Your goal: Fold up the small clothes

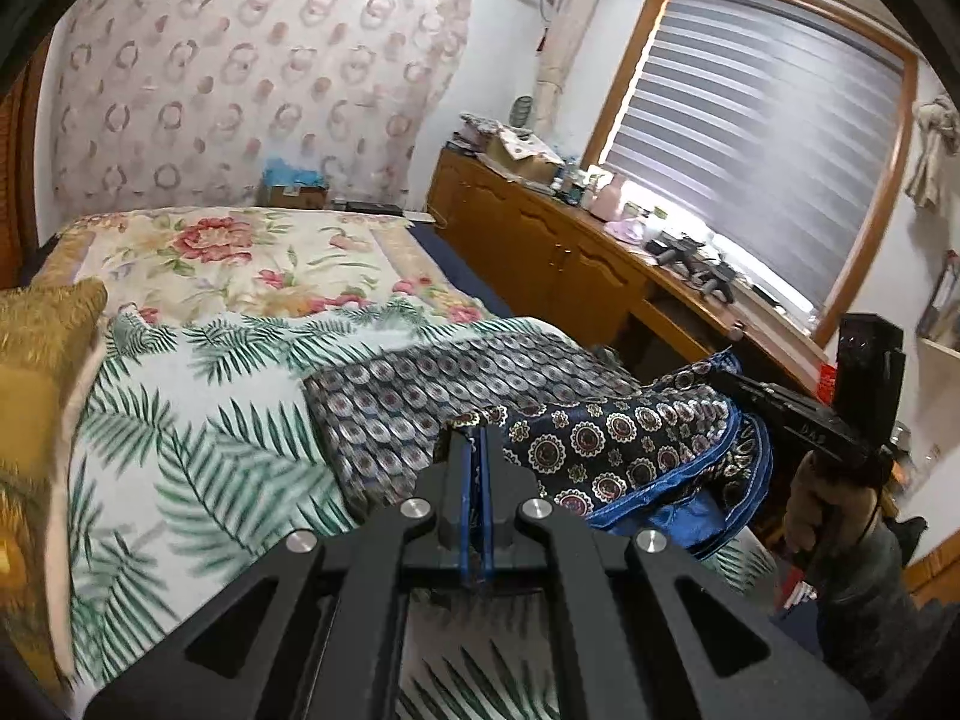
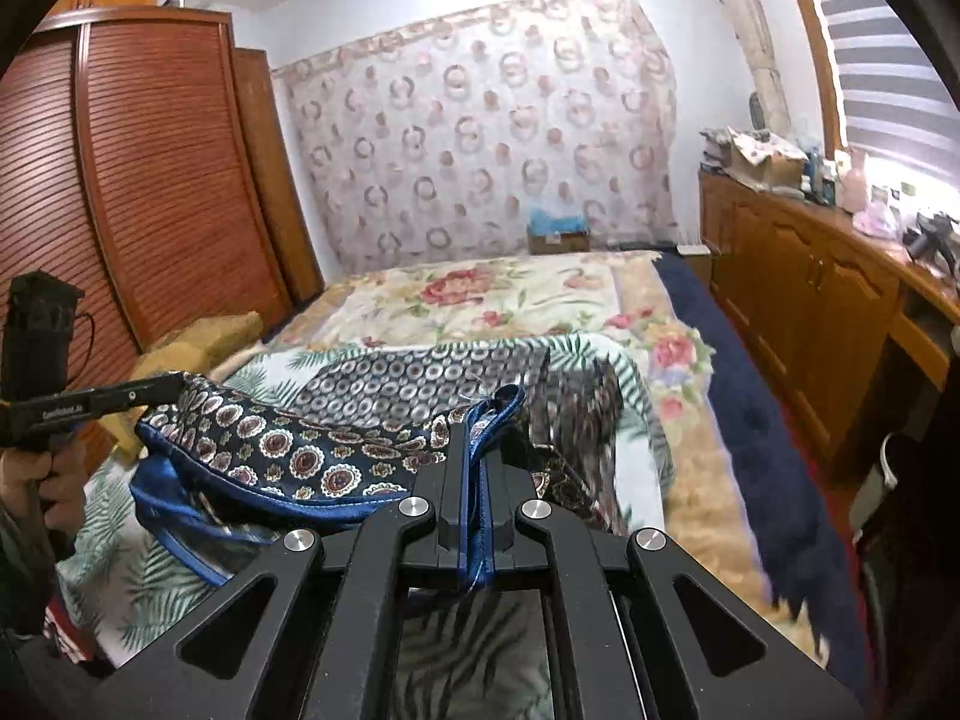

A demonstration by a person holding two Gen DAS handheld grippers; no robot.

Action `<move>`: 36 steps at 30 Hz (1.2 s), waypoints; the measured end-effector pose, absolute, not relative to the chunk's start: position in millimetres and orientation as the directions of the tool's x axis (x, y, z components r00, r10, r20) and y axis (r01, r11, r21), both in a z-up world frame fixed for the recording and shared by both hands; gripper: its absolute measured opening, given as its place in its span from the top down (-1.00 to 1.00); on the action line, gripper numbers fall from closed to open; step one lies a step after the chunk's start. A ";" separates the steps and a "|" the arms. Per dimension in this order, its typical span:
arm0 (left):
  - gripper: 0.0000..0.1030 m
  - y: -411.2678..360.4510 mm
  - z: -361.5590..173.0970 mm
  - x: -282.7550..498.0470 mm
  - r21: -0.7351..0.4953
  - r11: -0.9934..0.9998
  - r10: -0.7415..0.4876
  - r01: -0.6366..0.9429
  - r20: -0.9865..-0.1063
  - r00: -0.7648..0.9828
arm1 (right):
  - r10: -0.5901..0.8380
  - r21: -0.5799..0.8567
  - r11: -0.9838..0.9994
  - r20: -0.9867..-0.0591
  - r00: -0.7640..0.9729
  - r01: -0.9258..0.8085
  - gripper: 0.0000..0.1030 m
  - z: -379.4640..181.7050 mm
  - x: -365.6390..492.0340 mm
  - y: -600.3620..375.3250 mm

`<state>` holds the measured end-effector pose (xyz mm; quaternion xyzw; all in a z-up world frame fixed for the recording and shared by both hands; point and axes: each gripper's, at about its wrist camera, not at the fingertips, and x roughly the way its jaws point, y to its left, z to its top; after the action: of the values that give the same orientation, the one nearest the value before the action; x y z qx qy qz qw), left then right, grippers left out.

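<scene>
A dark blue garment point(image 1: 606, 450) with round medallion prints and a shiny blue hem hangs stretched between my two grippers above the bed. My left gripper point(image 1: 477, 438) is shut on one corner of its blue hem. My right gripper point(image 2: 480, 420) is shut on the other corner of the hem. The garment point(image 2: 288, 450) sags between them, its far part lying on the bed point(image 2: 510, 294). The right gripper also shows at the right of the left wrist view point(image 1: 780, 402), and the left gripper at the left of the right wrist view point(image 2: 150, 387).
The bed point(image 1: 198, 420) has a palm-leaf sheet and a floral blanket point(image 1: 240, 258). A gold pillow point(image 1: 42, 372) lies at the left. A wooden wardrobe point(image 2: 138, 180) stands left of the bed. A cluttered wooden cabinet point(image 1: 540, 234) runs under the window.
</scene>
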<state>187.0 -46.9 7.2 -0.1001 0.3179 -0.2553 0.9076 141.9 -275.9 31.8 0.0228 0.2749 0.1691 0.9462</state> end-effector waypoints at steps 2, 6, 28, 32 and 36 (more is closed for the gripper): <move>1.00 -46.1 5.3 200.9 -0.343 0.855 -0.518 0.389 -0.532 0.670 | 0.330 0.126 0.942 -0.518 0.789 -0.311 1.00 33.5 157.8 -274.1; 1.00 -45.1 -3.7 233.0 -0.335 0.869 -0.495 0.365 -0.560 0.665 | 0.320 0.108 0.943 -0.545 0.775 -0.314 1.00 32.2 199.1 -268.9; 0.51 -27.6 -23.5 249.7 -0.232 0.882 -0.456 0.410 -0.641 0.618 | 0.150 0.026 0.985 -0.629 0.763 -0.172 -0.18 17.5 231.0 -289.2; 0.51 -22.4 -36.3 254.7 -0.268 0.876 -0.472 0.400 -0.647 0.599 | 0.151 -0.006 0.979 -0.652 0.743 -0.204 -0.18 2.9 223.0 -289.3; 0.50 -25.1 -47.5 263.3 -0.285 0.872 -0.478 0.397 -0.667 0.571 | 0.176 0.001 0.972 -0.669 0.722 -0.236 -0.18 -11.8 225.4 -283.8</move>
<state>263.3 -25.1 -47.5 -0.0517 0.3915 -0.2472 0.8848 225.4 -283.8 -11.8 -0.0422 0.3557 0.1110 0.9270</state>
